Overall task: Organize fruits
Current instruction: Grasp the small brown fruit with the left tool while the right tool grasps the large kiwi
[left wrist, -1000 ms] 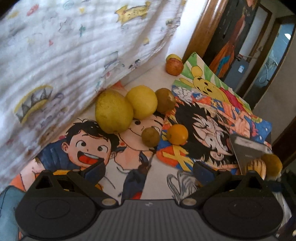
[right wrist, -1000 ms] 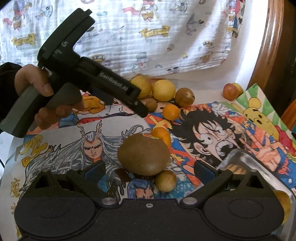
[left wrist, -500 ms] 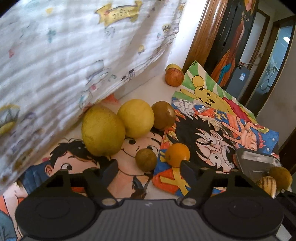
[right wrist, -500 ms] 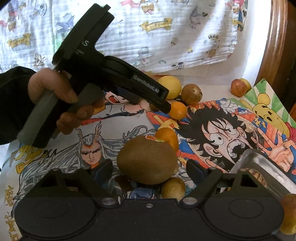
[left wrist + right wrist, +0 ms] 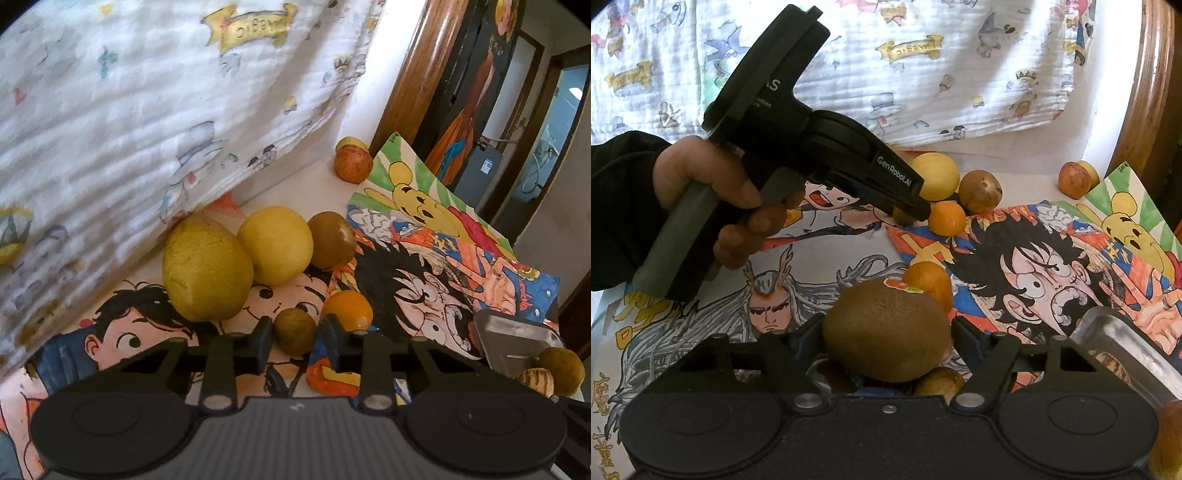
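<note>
Brown and fuzzy, the kiwi sits pinched between the right tongs, near the tray. The left tongs are narrowed around a small brown fruit on the surface, both pads touching it or nearly so. Beyond lie two yellow fruits, one orange, one brown fruit and a far apple.

- The small brown fruit sat between the left gripper fingers, an orange crowding the right finger.
- Two yellow fruits and a hanging cloth blocked the far side.
- Bare drawn paper lay free between the grippers.
- A metal tray bounded the right.
</note>
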The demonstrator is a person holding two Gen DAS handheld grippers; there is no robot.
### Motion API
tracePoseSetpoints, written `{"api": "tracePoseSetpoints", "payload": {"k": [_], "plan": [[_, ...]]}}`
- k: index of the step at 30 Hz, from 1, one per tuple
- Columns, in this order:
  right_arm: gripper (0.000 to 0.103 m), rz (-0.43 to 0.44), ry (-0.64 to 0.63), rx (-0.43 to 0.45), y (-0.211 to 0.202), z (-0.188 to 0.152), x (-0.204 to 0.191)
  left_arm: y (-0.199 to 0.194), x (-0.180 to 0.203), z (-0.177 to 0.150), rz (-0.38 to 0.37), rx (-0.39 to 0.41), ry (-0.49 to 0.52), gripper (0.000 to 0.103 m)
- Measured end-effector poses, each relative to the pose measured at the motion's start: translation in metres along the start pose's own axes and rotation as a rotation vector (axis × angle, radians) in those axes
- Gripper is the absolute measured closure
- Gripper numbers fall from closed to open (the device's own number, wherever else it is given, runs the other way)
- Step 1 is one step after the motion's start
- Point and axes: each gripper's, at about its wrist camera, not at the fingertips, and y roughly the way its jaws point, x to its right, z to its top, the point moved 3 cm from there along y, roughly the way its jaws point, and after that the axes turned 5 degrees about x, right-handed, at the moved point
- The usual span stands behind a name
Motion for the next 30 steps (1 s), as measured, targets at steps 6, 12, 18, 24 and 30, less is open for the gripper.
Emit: {"api": "tracePoseSetpoints", "payload": {"k": [6,12,18,24,30], "plan": [[0.033,0.001,-0.004,-0.001,0.000,0.000,-0.001,-0.002,-0.002,-0.002,-0.004,-0.002,-0.004,0.075],[0.035,0.007,0.000,-0.004,-0.001,0.000,-0.001,-0.012,-0.001,-0.005,-0.005,-0.011,0.001,0.075],[0.035,0.004,0.009,-0.007,-0.004,0.000,-0.001,-0.027,0.000,-0.014,-0.004,-0.041,0.013,0.076],[0.036,0.005,0.035,0.001,-0.011,-0.003,-0.001,-0.046,0.004,-0.022,-0.030,-0.050,0.011,0.076],[0.036,0.001,0.070,0.018,-0.021,-0.006,-0.005,-0.062,0.012,-0.036,-0.034,-0.053,0.020,0.076]]}}
